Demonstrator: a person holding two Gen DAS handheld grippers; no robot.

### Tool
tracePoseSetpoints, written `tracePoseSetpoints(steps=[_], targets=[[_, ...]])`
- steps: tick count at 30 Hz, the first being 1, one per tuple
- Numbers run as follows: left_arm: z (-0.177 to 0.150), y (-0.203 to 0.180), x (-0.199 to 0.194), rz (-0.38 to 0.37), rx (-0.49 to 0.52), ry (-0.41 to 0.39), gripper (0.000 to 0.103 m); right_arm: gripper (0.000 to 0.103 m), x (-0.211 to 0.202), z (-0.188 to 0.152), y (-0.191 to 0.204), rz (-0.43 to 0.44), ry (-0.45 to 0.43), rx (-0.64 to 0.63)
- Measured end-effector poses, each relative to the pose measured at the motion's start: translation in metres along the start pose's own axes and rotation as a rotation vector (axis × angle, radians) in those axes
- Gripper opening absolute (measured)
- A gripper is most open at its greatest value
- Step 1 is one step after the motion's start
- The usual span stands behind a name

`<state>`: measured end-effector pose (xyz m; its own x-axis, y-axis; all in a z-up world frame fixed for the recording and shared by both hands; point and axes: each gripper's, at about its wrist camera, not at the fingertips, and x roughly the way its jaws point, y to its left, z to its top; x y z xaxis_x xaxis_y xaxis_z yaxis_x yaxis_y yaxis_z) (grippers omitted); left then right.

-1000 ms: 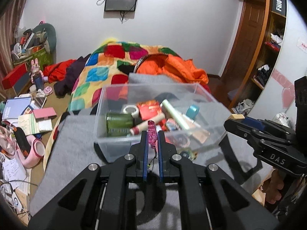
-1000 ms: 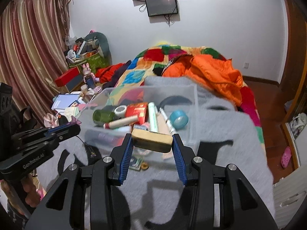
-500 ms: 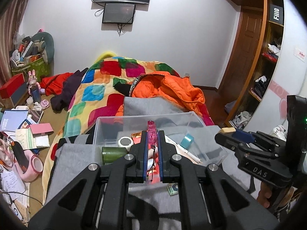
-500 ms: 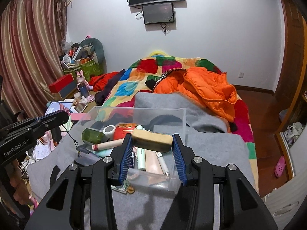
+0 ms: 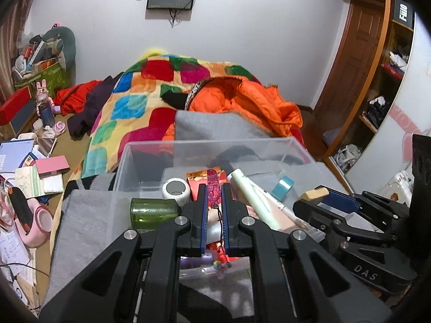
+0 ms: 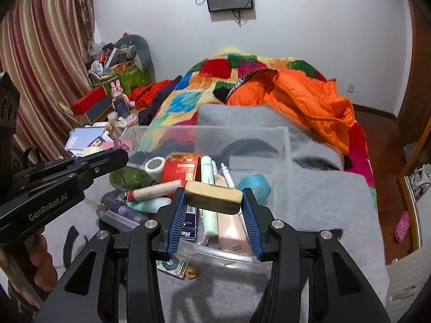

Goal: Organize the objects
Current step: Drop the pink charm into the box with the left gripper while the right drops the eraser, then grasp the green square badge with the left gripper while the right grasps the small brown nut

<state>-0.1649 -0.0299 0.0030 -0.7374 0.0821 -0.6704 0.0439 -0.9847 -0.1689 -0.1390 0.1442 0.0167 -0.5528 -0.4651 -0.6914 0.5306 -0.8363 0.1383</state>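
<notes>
A clear plastic bin [image 5: 150, 150] [image 6: 280, 145] stands on a grey blanket [image 6: 323, 202] on the bed. It holds a green jar [image 5: 153, 212], a white tape roll [image 5: 176, 189], a red packet [image 6: 181, 171], a pale green tube [image 6: 208, 188] and a blue tape roll [image 6: 254, 184]. My left gripper [image 5: 214, 202] is shut on a pink translucent charm [image 5: 212, 188] with a dangling cord, above the bin's near side. My right gripper [image 6: 214, 204] is shut on a tan eraser block [image 6: 214, 196], held over the bin.
A small card and a coin [image 6: 183, 267] lie on the blanket before the bin. An orange jacket [image 6: 309, 99] and a patchwork quilt [image 5: 129, 107] lie behind. Books and clutter [image 5: 29, 167] cover the floor at left. Shelves [image 5: 382, 80] stand at right.
Both grippers first rose, then came forward and down over the bin, each still holding its object. The bin now looms closer in both views.
</notes>
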Motion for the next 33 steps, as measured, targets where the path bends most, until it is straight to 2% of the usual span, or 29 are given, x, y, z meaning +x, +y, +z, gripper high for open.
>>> tracePoseSetpoints(steps=[6,9,12,14,18,20,25,28,33], targets=[[-0.007,-0.002,0.014,-0.007,0.018,0.04,0.009,0.038,0.011,-0.005,0.0,0.002,0.027,0.0],[-0.01,-0.006,0.013,-0.015,0.031,0.045,0.013,0.038,0.01,-0.007,0.002,-0.009,0.026,-0.012],[-0.011,-0.009,0.007,-0.017,0.041,0.026,0.028,0.046,0.007,-0.007,0.003,-0.016,0.021,-0.014],[-0.011,-0.01,0.001,-0.005,0.049,0.012,0.039,0.055,0.003,-0.007,0.003,-0.018,0.006,-0.009],[-0.012,-0.011,-0.01,0.005,0.044,-0.002,0.043,0.059,-0.007,-0.008,0.003,-0.006,-0.019,-0.007],[-0.013,-0.01,-0.017,0.002,0.03,-0.014,0.051,0.059,-0.011,-0.009,0.004,-0.011,-0.023,-0.013],[-0.017,-0.008,-0.033,-0.009,0.03,-0.032,0.056,0.061,-0.027,-0.016,0.002,-0.033,-0.041,-0.016],[-0.024,-0.011,-0.043,-0.009,0.041,-0.038,0.064,0.061,-0.037,-0.02,-0.003,-0.038,-0.053,-0.007],[-0.041,-0.015,-0.049,-0.027,0.049,-0.015,0.071,0.064,-0.052,-0.03,-0.008,-0.043,-0.061,0.007]])
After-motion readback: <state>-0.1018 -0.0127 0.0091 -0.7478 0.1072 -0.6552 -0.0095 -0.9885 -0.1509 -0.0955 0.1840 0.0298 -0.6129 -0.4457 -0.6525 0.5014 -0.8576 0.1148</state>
